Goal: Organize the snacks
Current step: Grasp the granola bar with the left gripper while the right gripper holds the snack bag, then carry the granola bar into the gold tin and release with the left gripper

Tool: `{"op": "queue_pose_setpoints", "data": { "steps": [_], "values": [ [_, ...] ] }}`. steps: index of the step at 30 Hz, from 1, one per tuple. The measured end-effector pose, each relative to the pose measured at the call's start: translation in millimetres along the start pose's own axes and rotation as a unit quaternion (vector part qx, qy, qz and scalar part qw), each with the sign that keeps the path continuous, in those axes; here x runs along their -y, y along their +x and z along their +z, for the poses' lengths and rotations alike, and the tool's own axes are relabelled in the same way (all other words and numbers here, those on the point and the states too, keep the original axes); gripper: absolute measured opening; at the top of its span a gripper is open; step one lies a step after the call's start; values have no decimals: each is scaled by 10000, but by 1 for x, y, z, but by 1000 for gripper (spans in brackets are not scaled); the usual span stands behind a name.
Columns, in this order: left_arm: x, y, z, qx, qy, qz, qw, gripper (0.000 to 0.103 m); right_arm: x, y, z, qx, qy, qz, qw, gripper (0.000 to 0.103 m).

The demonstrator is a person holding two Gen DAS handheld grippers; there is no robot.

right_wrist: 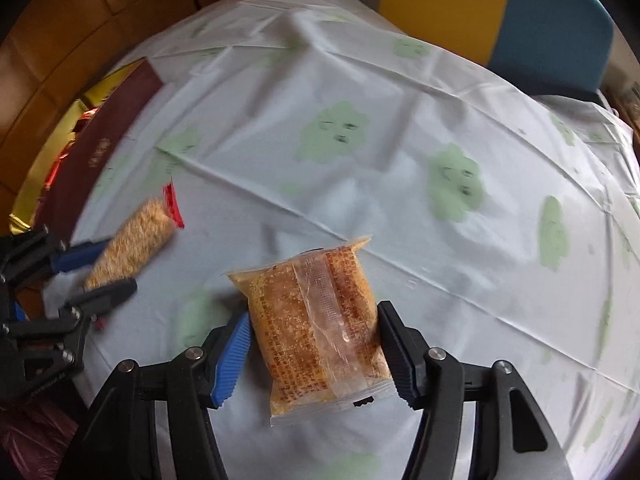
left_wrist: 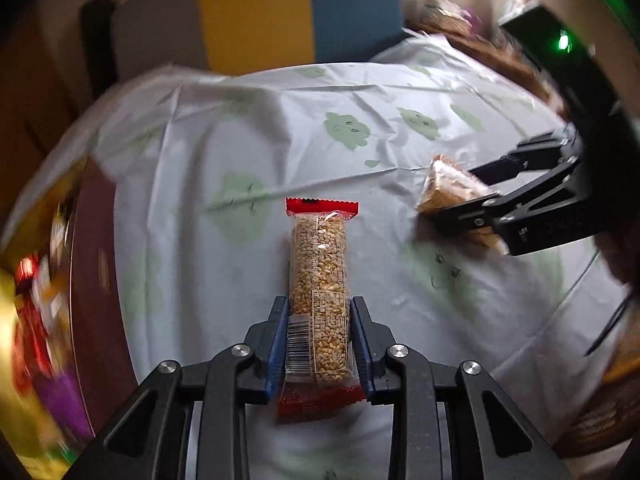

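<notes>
showing a bench [right_wrist: 360,128] draped in a pale cloth [left_wrist: 304,148] printed with green cloud faces, with two wrapped snacks lifted or about to be lifted for sorting. at the left edge of the bench lies a maroon box [right_wrist: 116,120] whose interior shows yellow and holds blurred red and purple packets; judged the likely destination, though no frame confirms it. a wicker basket [left_wrist: 600,404] sits at the right edge in the left wrist view and could equally serve.

right tongs [right_wrist: 314,344]: jaws part-way apart, bracketing a square orange-brown cake packet [right_wrist: 320,328]. the right pad touches the wrapper edge; the left pad appears just at the film, so whether the hold is firm cannot be told. good practice: close until both pads dent the film evenly, gripping across the solid cake rather than the loose sealed flap.

left tongs [left_wrist: 319,332]: jaws clamped on the lower third of a long puffed-grain bar [left_wrist: 319,272] with red crimped ends, its free length pointing away over the cloth. because the hold is near one end, the bar may droop or pivot; judged best carried slowly, kept level, and released only once its far tip rests inside the chosen container, aligned with the packets already there
</notes>
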State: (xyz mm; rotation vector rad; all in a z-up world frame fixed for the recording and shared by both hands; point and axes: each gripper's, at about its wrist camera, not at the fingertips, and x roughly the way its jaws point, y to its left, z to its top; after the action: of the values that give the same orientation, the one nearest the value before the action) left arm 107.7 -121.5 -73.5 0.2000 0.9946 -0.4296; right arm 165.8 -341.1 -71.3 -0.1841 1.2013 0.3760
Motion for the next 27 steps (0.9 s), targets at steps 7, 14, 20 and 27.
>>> {"op": "queue_pose_setpoints", "data": {
  "steps": [7, 14, 20, 27],
  "values": [
    [-4, -2, -12, 33, -322, 2, 9995, 32, 3, 2, -5, 97, -66, -15, 9999, 66],
    [4, -5, -18, 188, -270, 283, 9991, 30, -21, -2, -8, 102, -196, -283, 9994, 62],
    [10, -13, -32, 281, -103, 413, 9987, 31, -19, 1, -15, 256, -274, -194, 9991, 64],
    [9, -22, -42, 277, -136, 353, 9989, 30, -22, -1, -22, 359, -395, -303, 9981, 64]
  ]
}}
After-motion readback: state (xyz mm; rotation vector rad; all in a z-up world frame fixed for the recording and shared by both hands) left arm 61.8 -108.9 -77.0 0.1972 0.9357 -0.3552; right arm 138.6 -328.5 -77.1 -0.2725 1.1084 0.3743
